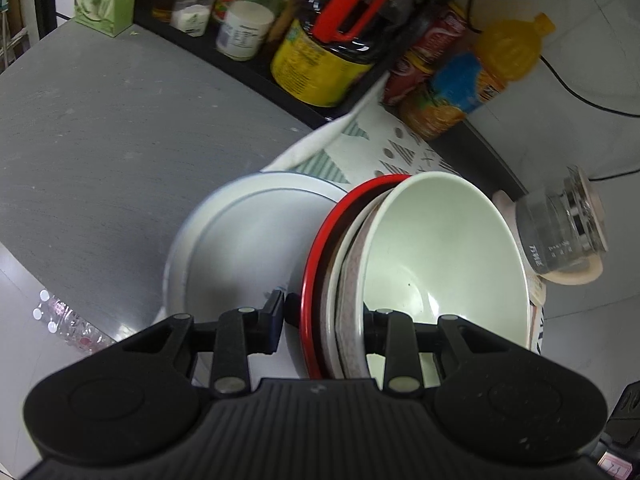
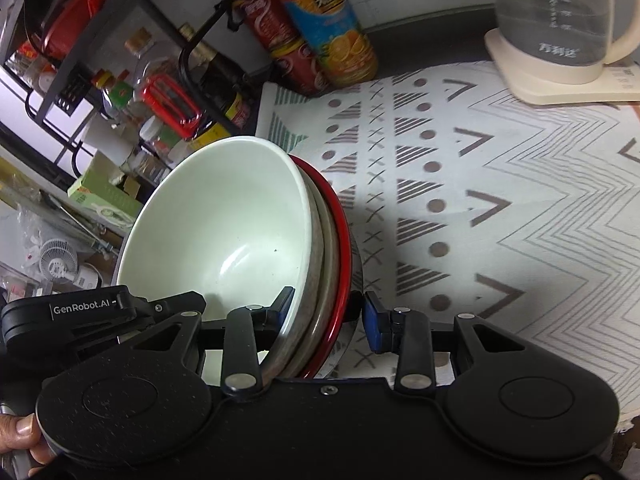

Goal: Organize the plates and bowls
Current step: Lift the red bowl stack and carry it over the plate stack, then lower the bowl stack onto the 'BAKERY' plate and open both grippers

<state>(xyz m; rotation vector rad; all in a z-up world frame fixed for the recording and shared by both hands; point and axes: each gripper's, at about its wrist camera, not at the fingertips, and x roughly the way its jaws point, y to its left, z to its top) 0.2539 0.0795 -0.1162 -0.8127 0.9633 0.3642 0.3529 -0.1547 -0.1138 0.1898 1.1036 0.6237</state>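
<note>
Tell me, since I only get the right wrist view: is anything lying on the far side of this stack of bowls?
Observer: Yes. A white plate with a thin blue rim line lies flat just past the stack.
Operator: Does the other claw hold the stack too?
Observer: Yes. The left claw clamps its rims, one finger outside the red bowl, the other inside the pale green bowl.

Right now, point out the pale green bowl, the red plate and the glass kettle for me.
pale green bowl (image 2: pixel 224 216): right wrist view, inner wall.
red plate (image 1: pixel 320 240): left wrist view, outer rim.
glass kettle (image 2: pixel 556 20): right wrist view, glass body.
</note>
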